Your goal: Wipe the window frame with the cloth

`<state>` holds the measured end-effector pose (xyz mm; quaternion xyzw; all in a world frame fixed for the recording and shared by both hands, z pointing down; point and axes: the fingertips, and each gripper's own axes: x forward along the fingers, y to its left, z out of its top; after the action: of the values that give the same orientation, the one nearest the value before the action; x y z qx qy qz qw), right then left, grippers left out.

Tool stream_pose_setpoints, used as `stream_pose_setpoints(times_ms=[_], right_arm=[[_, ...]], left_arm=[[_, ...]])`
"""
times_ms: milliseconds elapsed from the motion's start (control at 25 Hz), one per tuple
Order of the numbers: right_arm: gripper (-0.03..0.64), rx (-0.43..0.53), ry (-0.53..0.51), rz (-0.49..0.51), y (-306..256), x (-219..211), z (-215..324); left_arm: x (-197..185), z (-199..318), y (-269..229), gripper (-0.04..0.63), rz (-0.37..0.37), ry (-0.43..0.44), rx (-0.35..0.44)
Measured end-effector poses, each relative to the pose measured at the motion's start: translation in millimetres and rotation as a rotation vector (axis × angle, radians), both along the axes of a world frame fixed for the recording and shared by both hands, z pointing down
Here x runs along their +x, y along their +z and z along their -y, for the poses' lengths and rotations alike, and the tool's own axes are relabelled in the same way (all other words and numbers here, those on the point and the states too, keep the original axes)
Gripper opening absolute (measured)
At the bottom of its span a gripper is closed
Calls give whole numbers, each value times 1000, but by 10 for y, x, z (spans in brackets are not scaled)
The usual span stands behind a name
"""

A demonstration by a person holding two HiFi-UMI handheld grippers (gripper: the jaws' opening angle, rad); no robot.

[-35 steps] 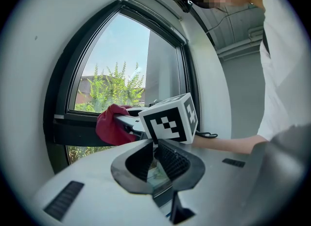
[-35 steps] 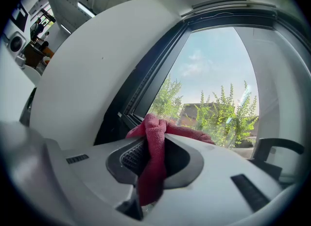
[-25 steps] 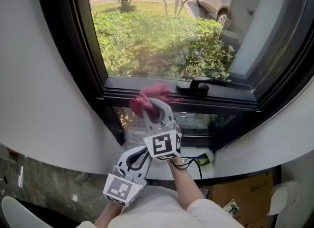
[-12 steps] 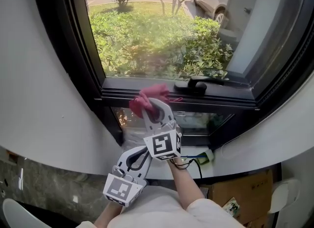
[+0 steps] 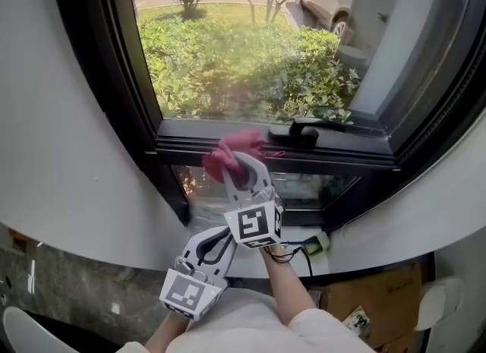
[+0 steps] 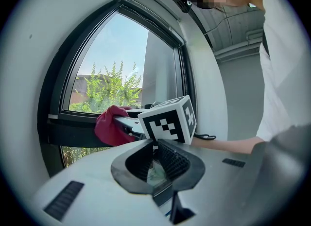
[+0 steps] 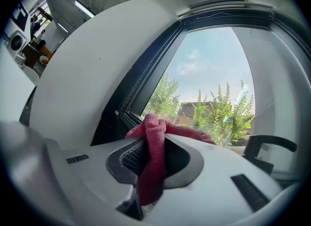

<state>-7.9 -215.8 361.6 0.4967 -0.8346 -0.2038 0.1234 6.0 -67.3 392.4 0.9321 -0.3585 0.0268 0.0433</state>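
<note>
A crumpled red cloth [image 5: 237, 151] is pressed on the black window frame [image 5: 342, 159], on its horizontal bar just left of the handle. My right gripper [image 5: 240, 168] is shut on the cloth. In the right gripper view the cloth [image 7: 154, 158] hangs down between the jaws, with the frame [image 7: 127, 119] right behind it. My left gripper [image 5: 219, 239] stays low below the sill, shut with nothing in it. The left gripper view shows its jaw tips [image 6: 156, 146] together, and the cloth [image 6: 110, 126] ahead at the frame.
A black window handle [image 5: 305, 132] lies on the bar right of the cloth. White curved wall [image 5: 68, 154] borders the frame at left. A dark cable [image 5: 302, 251] lies on the white sill under the right arm. A cardboard box [image 5: 373, 303] stands on the floor at lower right.
The right gripper and the cloth have slid slightly to the right along the bar, closer to the handle. The left gripper has kept its place.
</note>
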Motion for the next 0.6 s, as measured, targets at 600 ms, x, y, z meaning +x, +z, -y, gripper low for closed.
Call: stream_pose_setpoints(times_ms=[600], right_arm=[[72,-3,21,9,8,137,-14]], left_arm=[[76,-7,24,41,16,15,9]])
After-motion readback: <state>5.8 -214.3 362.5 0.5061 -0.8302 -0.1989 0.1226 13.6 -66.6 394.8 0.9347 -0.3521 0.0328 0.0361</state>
